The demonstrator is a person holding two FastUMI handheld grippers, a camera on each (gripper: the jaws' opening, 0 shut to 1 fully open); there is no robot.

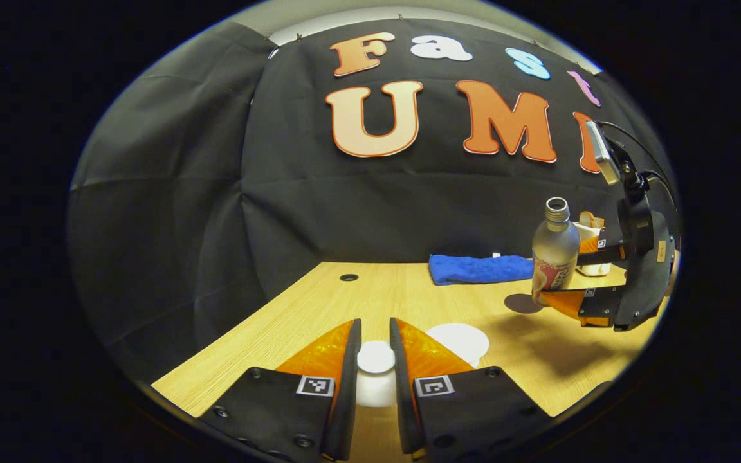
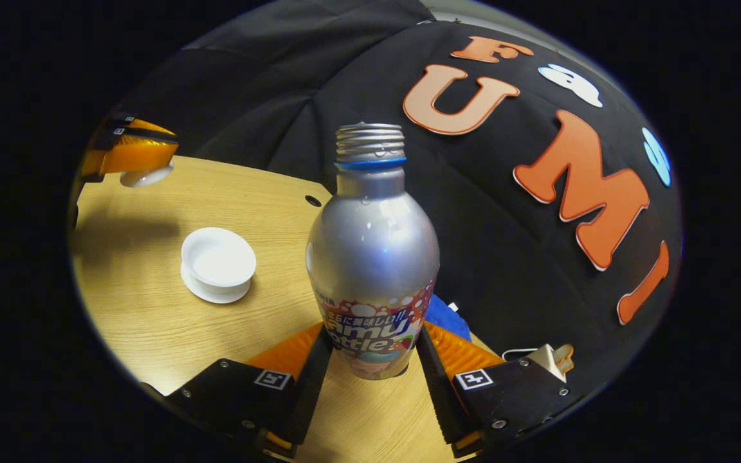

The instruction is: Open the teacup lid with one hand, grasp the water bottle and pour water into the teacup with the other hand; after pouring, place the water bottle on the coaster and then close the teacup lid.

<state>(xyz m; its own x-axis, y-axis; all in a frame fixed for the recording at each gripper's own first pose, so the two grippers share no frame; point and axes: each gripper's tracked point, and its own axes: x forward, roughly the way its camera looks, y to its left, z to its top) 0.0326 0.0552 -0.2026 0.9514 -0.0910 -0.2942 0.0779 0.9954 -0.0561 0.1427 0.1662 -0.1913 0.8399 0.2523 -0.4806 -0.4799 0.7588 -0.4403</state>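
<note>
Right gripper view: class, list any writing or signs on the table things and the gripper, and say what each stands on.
water bottle: printed lettering on the label round its lower half; it curves away and is partly cut off, so it is not read out.
right gripper: a square black-and-white marker on each finger mount; a pattern, no words.
teacup: no text.
teacup lid: no text.

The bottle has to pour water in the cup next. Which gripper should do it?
The right gripper. It is shut on the bottle, lifted and capless. The left gripper is shut on the lid, and the cup sits open on the table.
</note>
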